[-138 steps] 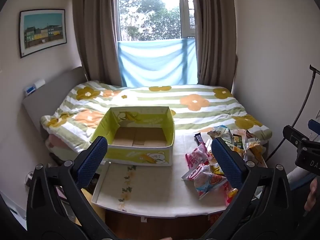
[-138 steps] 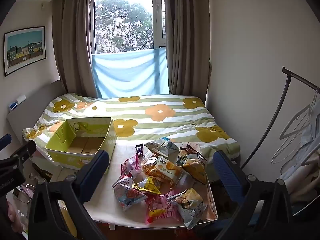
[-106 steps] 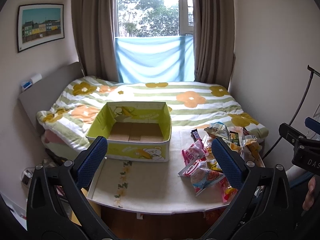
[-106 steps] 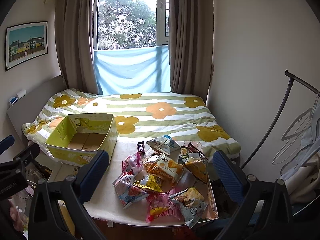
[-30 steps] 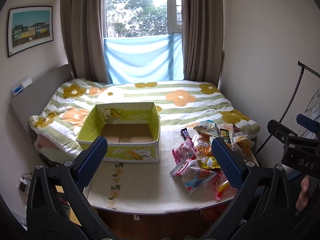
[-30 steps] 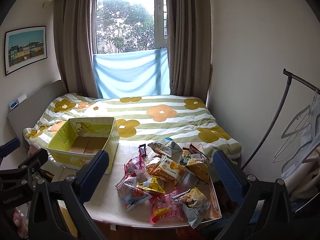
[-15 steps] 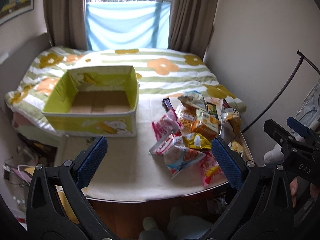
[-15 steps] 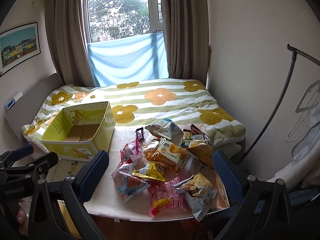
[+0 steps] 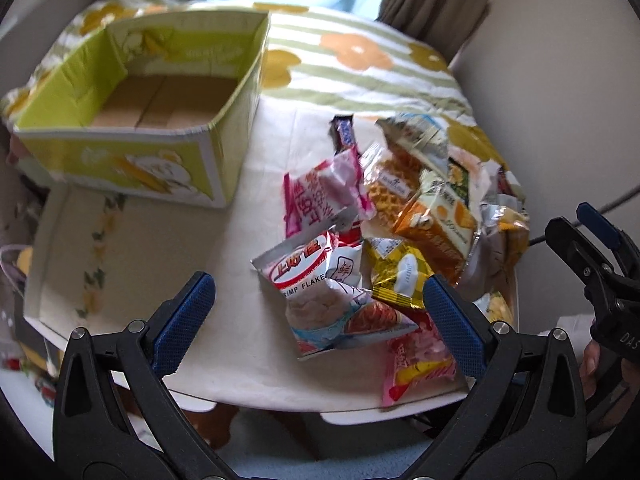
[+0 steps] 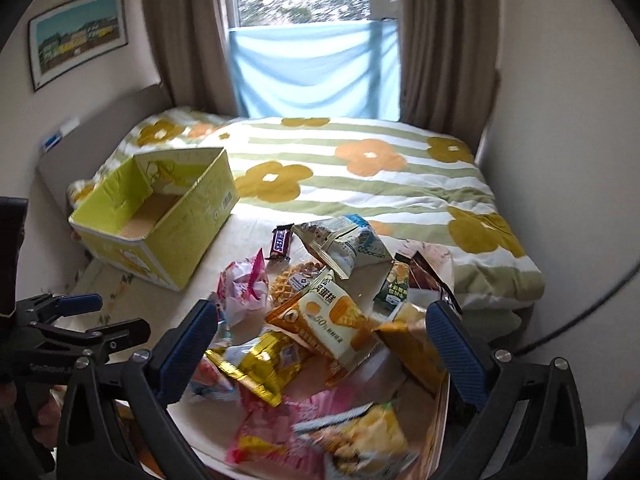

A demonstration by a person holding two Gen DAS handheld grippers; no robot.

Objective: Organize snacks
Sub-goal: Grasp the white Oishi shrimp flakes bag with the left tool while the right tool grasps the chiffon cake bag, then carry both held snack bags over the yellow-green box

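Left wrist view: my left gripper (image 9: 318, 312) hangs with its jaws wide apart above one shrimp flakes bag (image 9: 320, 280) on the table (image 9: 160, 240). One empty green box (image 9: 140, 92) stands left of the snack pile (image 10: 320, 320); my right gripper (image 10: 320, 344), also spread wide, holds nothing.

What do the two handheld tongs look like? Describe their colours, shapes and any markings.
Both the left tongs and right tongs have black, triangular-framed arms with silver rivets and blue textured pads. White lettering marks their bodies, partly readable.
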